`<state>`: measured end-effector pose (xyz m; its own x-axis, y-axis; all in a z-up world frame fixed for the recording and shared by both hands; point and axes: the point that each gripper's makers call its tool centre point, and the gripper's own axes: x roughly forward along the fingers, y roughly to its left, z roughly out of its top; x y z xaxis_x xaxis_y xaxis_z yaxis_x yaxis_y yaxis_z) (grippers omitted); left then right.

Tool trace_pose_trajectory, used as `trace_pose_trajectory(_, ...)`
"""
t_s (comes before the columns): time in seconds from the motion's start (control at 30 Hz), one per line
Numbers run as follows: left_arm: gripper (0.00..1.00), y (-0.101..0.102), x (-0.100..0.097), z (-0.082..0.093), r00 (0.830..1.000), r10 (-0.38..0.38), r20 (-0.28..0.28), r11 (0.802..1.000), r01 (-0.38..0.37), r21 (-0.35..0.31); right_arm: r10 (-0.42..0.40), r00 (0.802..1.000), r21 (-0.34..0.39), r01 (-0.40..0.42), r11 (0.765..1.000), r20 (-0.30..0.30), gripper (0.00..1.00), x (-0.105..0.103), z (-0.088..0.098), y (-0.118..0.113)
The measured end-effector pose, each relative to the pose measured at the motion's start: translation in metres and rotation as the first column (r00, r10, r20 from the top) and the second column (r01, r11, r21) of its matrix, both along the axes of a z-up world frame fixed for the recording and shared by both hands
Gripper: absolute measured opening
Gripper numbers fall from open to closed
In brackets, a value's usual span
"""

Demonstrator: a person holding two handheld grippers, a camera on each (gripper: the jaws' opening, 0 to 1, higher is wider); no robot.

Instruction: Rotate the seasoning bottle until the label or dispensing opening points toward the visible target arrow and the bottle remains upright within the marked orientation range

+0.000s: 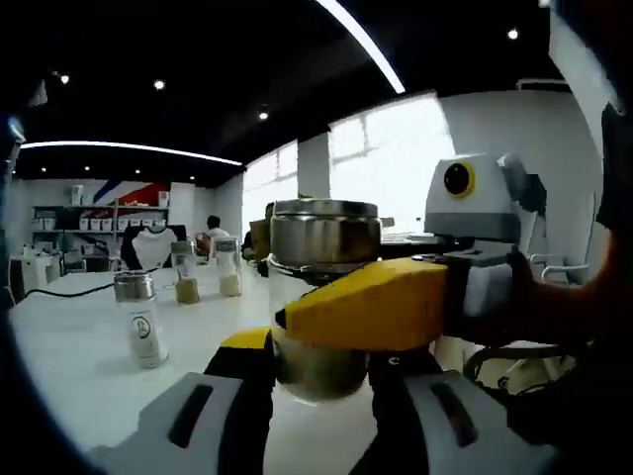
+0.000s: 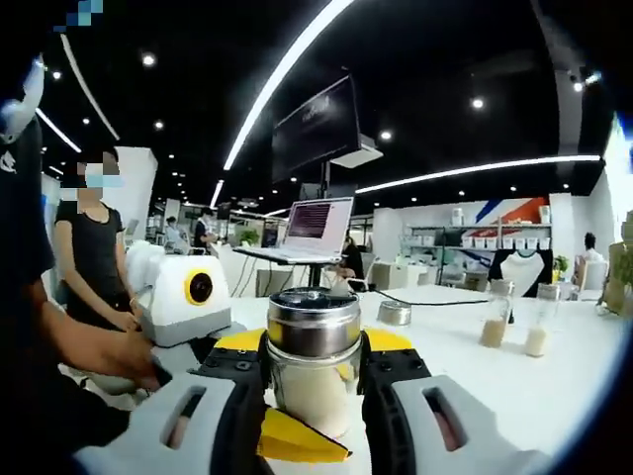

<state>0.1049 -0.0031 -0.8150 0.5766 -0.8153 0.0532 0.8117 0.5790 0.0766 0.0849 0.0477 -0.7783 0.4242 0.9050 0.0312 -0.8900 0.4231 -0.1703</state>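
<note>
Seasoning bottle (image 2: pixel 315 368): upright on the white table (image 2: pixel 554 396), metal cap on top. My right gripper (image 2: pixel 313 396) clamps its glass body; my left gripper (image 1: pixel 321 381) clamps it too.

On the white worktop (image 1: pixel 69 336) a small labelled shaker (image 1: pixel 139 319) stands near two glass bottles (image 1: pixel 207 271) part-filled with pale powder, a dark cable (image 2: pixel 425 300) trails past a small round tin (image 2: pixel 395 313), and an open laptop (image 2: pixel 314 227) sits on a stand behind, under a hanging monitor (image 2: pixel 315 127).
</note>
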Motion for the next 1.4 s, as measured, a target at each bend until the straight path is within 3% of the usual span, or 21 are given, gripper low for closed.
trace_pose_trajectory(0.07, 0.38, -0.001, -0.002, -0.001, 1.0, 0.005, 0.031, 0.999, -0.006, 0.039, 0.018, 1.0, 0.0, -0.018, 1.0, -0.002, 0.34, -0.002, 0.0, 0.0)
trace_pose_trajectory(0.17, 0.38, 0.004, 0.003, 0.0, 0.996, 0.069, 0.064, 0.995, -0.074, 0.07, 0.022, 1.0, 0.025, -0.022, 0.999, -0.02, 0.35, 0.001, 0.0, -0.001)
trace_pose_trajectory(0.3, 0.38, 0.011, 0.015, 0.001, 0.97, 0.222, 0.103, 0.968, -0.231, 0.095, -0.055, 0.996, 0.082, 0.06, 0.995, -0.073, 0.34, 0.011, 0.002, -0.004)
trace_pose_trajectory(0.37, 0.37, 0.015, 0.019, 0.004, 0.958, 0.279, 0.07, 0.958, -0.283, 0.045, -0.085, 0.993, 0.095, 0.092, 0.991, -0.076, 0.34, 0.014, 0.005, -0.003)
trace_pose_trajectory(0.43, 0.37, 0.019, 0.021, 0.005, 0.943, 0.326, 0.071, 0.945, -0.328, 0.021, -0.118, 0.991, 0.097, 0.124, 0.988, -0.071, 0.33, 0.015, 0.005, -0.001)
trace_pose_trajectory(0.5, 0.37, 0.025, 0.024, 0.003, 0.922, 0.38, 0.071, 0.924, -0.382, 0.021, -0.166, 0.984, 0.076, 0.17, 0.983, -0.059, 0.33, 0.016, 0.003, 0.003)
trace_pose_trajectory(0.67, 0.37, 0.029, 0.026, -0.001, 0.906, 0.416, 0.082, 0.905, -0.421, 0.058, -0.243, 0.968, 0.045, 0.246, 0.968, -0.063, 0.33, 0.021, -0.004, 0.005)
trace_pose_trajectory(0.8, 0.38, 0.028, 0.027, -0.004, 0.909, 0.413, 0.055, 0.908, -0.416, 0.053, -0.291, 0.954, 0.025, 0.293, 0.956, -0.068, 0.33, 0.025, -0.008, 0.004)
trace_pose_trajectory(0.9, 0.38, 0.028, 0.028, -0.005, 0.907, 0.418, 0.057, 0.905, -0.421, 0.057, -0.297, 0.955, -0.02, 0.296, 0.955, -0.026, 0.33, 0.025, -0.009, 0.004)
trace_pose_trajectory(0.93, 0.38, 0.028, 0.027, -0.005, 0.911, 0.409, 0.047, 0.91, -0.411, 0.048, -0.296, 0.955, -0.017, 0.295, 0.955, -0.028, 0.33, 0.025, -0.008, 0.004)
trace_pose_trajectory(1.0, 0.38, 0.022, 0.024, -0.004, 0.94, 0.342, 0.018, 0.94, -0.342, 0.011, -0.29, 0.956, -0.014, 0.29, 0.957, -0.034, 0.33, 0.026, -0.007, 0.002)
trace_pose_trajectory(1.07, 0.38, 0.02, 0.023, -0.004, 0.954, 0.298, 0.017, 0.954, -0.298, 0.02, -0.283, 0.958, -0.01, 0.283, 0.959, -0.048, 0.33, 0.026, -0.007, 0.0)
trace_pose_trajectory(1.17, 0.37, 0.024, 0.024, -0.004, 0.948, 0.311, 0.072, 0.947, -0.315, 0.065, -0.27, 0.962, -0.019, 0.269, 0.963, -0.049, 0.33, 0.024, -0.009, 0.003)
trace_pose_trajectory(1.3, 0.38, 0.024, 0.025, -0.004, 0.949, 0.307, 0.065, 0.949, -0.311, 0.061, -0.28, 0.959, -0.023, 0.279, 0.96, -0.035, 0.32, 0.024, -0.009, 0.004)
trace_pose_trajectory(1.4, 0.38, 0.023, 0.026, -0.006, 0.953, 0.293, 0.075, 0.952, -0.298, 0.069, -0.287, 0.956, -0.005, 0.287, 0.958, -0.062, 0.32, 0.027, -0.011, 0.001)
